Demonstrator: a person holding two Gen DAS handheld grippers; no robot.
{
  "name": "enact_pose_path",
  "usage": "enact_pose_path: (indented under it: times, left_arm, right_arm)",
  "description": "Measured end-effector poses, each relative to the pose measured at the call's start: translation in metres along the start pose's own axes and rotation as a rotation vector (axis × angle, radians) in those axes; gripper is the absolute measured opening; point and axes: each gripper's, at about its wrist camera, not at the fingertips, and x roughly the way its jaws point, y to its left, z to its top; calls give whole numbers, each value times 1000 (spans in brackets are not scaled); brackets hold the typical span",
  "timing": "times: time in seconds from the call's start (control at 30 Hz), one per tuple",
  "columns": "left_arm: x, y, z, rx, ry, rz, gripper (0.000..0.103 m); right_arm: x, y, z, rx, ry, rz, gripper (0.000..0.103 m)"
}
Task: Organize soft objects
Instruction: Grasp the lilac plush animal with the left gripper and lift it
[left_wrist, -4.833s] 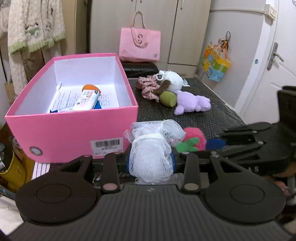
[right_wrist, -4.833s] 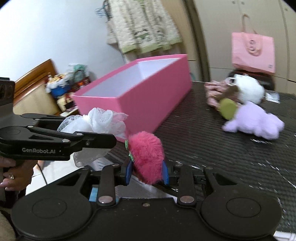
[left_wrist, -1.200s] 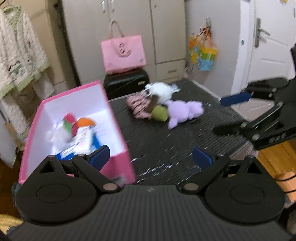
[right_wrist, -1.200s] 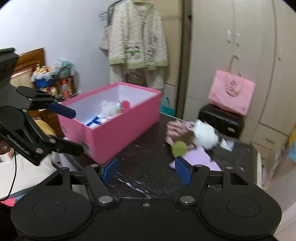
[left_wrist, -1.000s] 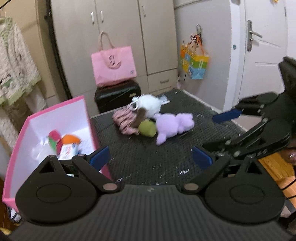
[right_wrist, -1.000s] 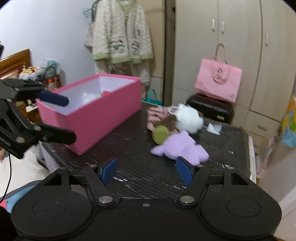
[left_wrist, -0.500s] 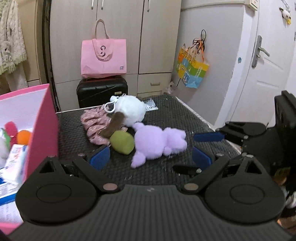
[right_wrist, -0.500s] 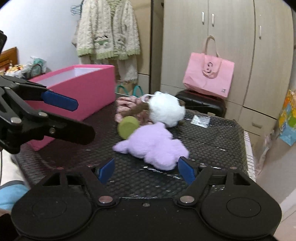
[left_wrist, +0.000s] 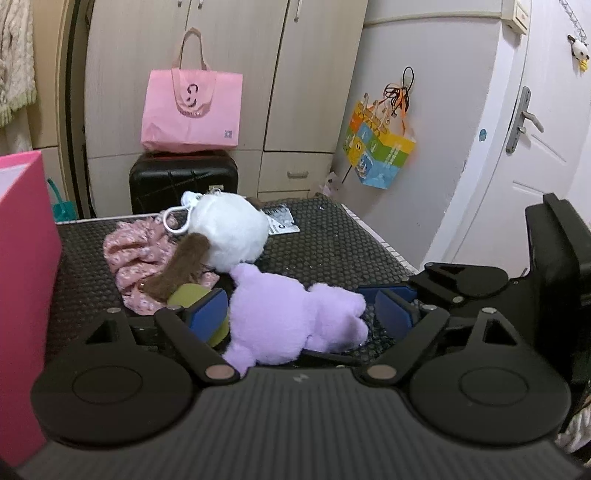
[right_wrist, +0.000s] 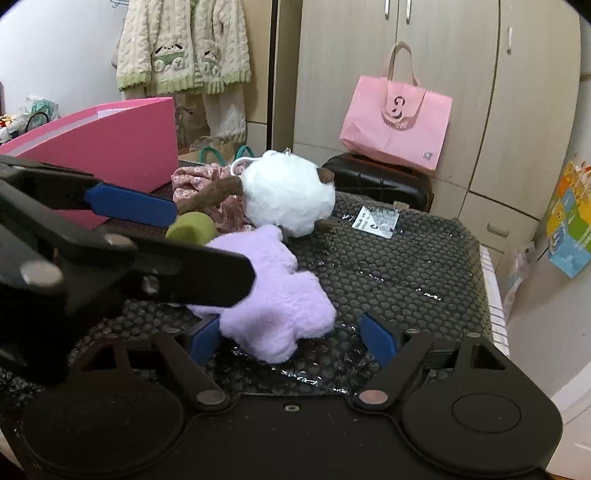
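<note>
A purple plush toy (left_wrist: 291, 314) lies on the black mesh table (left_wrist: 332, 240). My left gripper (left_wrist: 300, 314) straddles it with jaws closing, and a gap shows at the right pad. From the right, my right gripper (right_wrist: 291, 338) also straddles the purple plush (right_wrist: 277, 306); its jaws are opening and its right pad stands clear of the plush. Behind lie a white plush ball (left_wrist: 229, 229) with a key ring, a green piece (left_wrist: 188, 295) and pink floral fabric (left_wrist: 136, 251). The pink box (left_wrist: 22, 258) stands at the left.
A paper tag (right_wrist: 376, 218) lies on the mat behind the toys. Beyond the table stand a black case (left_wrist: 181, 181) with a pink tote bag (left_wrist: 192, 107) and wardrobe doors. A colourful bag (left_wrist: 380, 147) hangs on the right wall near a door.
Both grippers have swung away from the pink box, come forward and sunk to the purple plush, which now sits between their fingers. The left jaws have narrowed a little.
</note>
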Motion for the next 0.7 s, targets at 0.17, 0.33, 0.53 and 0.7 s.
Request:
enact_pose_path:
  times: [0.17, 0.33, 0.53, 0.7]
  left_arm:
    - [6, 0, 1, -10, -4, -2, 88]
    - [17, 0, 2, -35, 24, -10, 88]
    - [34, 2, 3, -136, 71, -12, 88]
    - [44, 11, 0, -199, 102, 1, 87]
  right_arm:
    - [-5, -14, -2, 27, -15, -7, 85]
    - [-5, -27, -4, 35, -18, -40, 85]
    - [-2, -22, -2, -60, -23, 15, 85]
    - [4, -13, 1, -113, -22, 43, 86]
